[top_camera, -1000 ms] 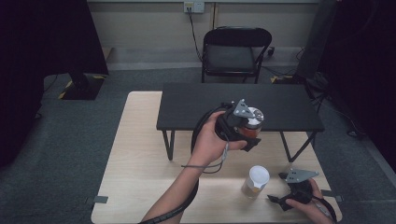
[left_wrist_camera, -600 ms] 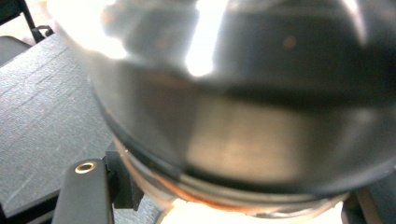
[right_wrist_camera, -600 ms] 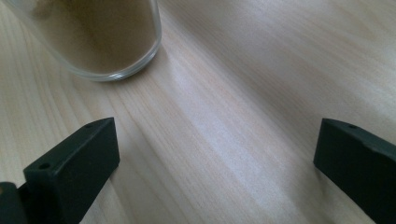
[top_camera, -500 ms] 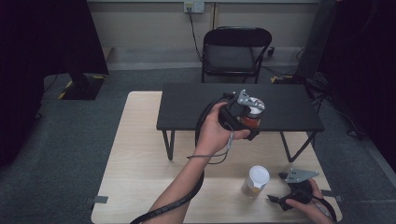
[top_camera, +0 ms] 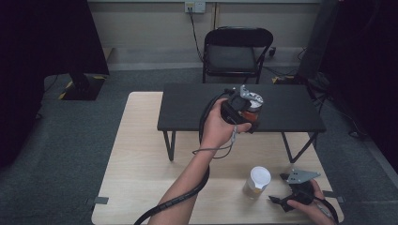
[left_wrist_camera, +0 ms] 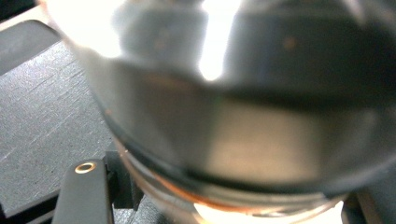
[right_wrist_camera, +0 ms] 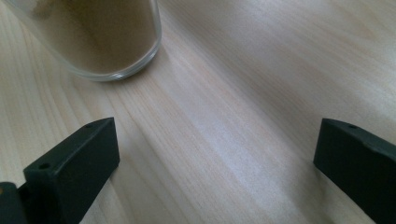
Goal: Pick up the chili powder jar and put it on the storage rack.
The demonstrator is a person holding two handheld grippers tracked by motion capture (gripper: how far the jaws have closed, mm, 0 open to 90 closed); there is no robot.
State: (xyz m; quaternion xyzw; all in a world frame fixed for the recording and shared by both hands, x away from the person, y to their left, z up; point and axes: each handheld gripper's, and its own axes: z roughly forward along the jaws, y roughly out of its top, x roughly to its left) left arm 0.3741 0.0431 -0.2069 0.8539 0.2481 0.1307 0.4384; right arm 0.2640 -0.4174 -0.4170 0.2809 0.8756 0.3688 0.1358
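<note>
My left gripper (top_camera: 248,110) is shut on a glass jar (top_camera: 255,104) with a silver lid and reddish contents, held just above the small black table (top_camera: 291,112). In the left gripper view the blurred jar (left_wrist_camera: 233,116) sits close up between the jaws. Low at the right, my right gripper (top_camera: 277,188) rests open on the wooden table (top_camera: 141,154), a little right of a white-lidded jar (top_camera: 257,182) with brown contents. In the right gripper view the gripper (right_wrist_camera: 215,158) has bare wood between its jaws, and the brown jar (right_wrist_camera: 102,37) stands apart at the upper left.
The black table stands on thin legs on the far half of the wooden table. A black folding chair (top_camera: 234,51) is behind it on the grey carpet. A cable trails from the left gripper along the forearm.
The left hand has carried the silver-lidded jar farther away, over the black table top. The right gripper and the white-lidded jar have stayed put.
</note>
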